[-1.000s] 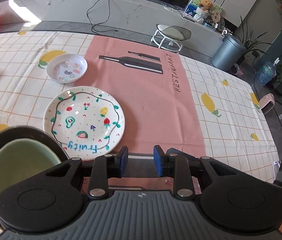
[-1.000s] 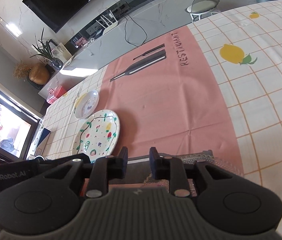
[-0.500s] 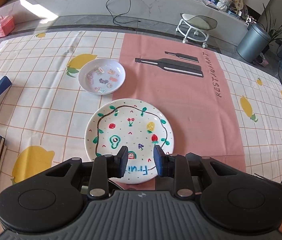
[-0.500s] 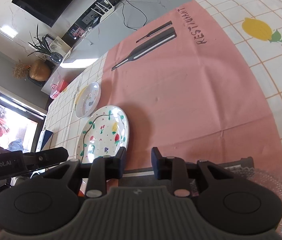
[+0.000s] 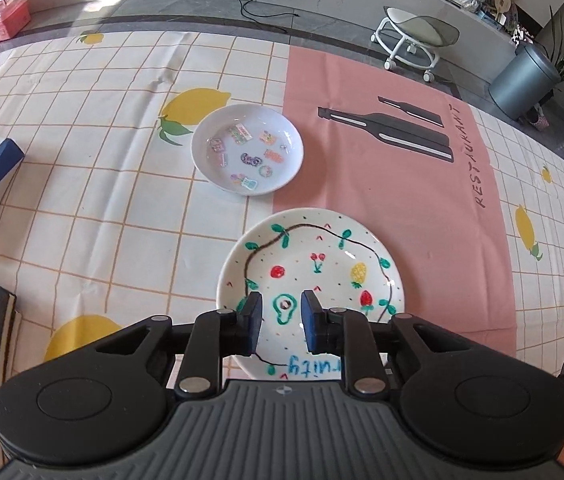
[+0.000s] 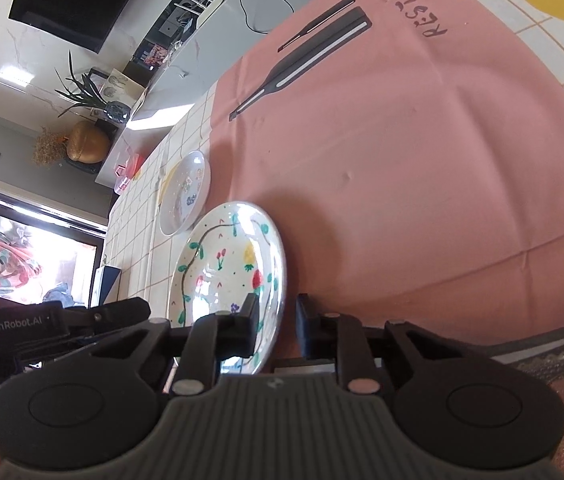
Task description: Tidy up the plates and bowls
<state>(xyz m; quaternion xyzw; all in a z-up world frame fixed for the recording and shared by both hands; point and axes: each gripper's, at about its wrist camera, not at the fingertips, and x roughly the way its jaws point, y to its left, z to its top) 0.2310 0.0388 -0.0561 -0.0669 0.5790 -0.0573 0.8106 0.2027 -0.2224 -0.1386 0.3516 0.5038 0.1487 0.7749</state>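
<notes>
Right now the fruit-painted plate (image 5: 313,272) lies flat on the desk (image 5: 94,216), straddling the edge of the pink cloth (image 5: 409,184). Just beyond it, apart, sits a small white dish (image 5: 247,155) with stickers. The left gripper (image 5: 280,322) hangs above the plate's near half, fingers closing with nothing between them. The right gripper (image 6: 278,326) is at the plate's rim (image 6: 280,280), fingers closing astride the edge, not yet pinching it.
</notes>
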